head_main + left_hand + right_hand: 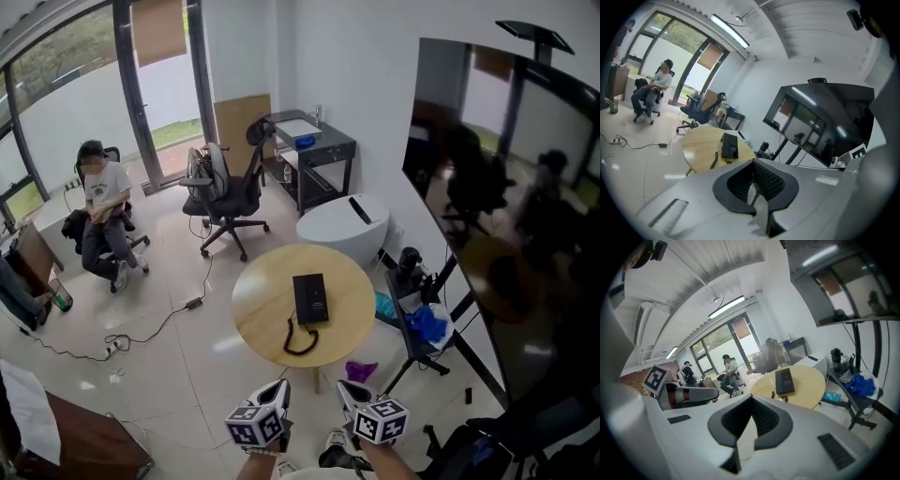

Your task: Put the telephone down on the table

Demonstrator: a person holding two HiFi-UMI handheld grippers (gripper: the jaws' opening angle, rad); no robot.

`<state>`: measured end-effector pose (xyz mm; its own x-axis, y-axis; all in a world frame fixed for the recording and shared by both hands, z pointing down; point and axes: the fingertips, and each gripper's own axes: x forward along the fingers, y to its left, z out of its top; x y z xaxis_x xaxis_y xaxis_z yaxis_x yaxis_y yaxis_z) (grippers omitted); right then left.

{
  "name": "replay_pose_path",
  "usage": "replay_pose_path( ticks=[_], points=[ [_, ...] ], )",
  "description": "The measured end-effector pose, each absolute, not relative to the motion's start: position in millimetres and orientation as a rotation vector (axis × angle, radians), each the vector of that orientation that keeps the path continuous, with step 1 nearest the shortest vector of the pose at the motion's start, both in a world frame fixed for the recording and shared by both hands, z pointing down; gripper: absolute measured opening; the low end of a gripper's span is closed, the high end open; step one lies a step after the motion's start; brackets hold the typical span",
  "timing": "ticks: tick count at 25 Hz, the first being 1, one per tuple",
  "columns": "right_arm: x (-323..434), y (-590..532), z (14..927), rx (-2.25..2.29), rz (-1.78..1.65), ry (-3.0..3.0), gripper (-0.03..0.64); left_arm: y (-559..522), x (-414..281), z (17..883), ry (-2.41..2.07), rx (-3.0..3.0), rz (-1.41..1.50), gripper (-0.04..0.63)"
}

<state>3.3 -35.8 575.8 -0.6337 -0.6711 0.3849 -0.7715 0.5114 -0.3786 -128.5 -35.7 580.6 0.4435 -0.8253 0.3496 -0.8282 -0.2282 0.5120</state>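
Head view: telephone (310, 298) lies flat mid round table (258, 300), handset (300, 339) at its 6 o'clock. Left gripper (279, 392) and right gripper (349, 390), both clenched empty, hang well apart from it at the table's 6 o'clock; placement looks complete.

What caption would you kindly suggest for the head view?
Shut and empty, the left gripper and right gripper face a round table bearing the black telephone.

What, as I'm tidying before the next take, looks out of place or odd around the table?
The flat black telephone lies on the round wooden table, but its coiled cord sprawls to the near edge. A purple item lies on the floor beside it, and a dark cable trails across the tiles.
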Motion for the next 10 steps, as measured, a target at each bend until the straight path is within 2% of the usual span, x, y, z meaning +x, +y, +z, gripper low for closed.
replay_pose_path(
  ticks=[10],
  points=[
    [1,-28,576,1.265,0.788,-2.56,0.002,-23,-142,579,-1.395,2.036,0.01,0.0]
  ],
)
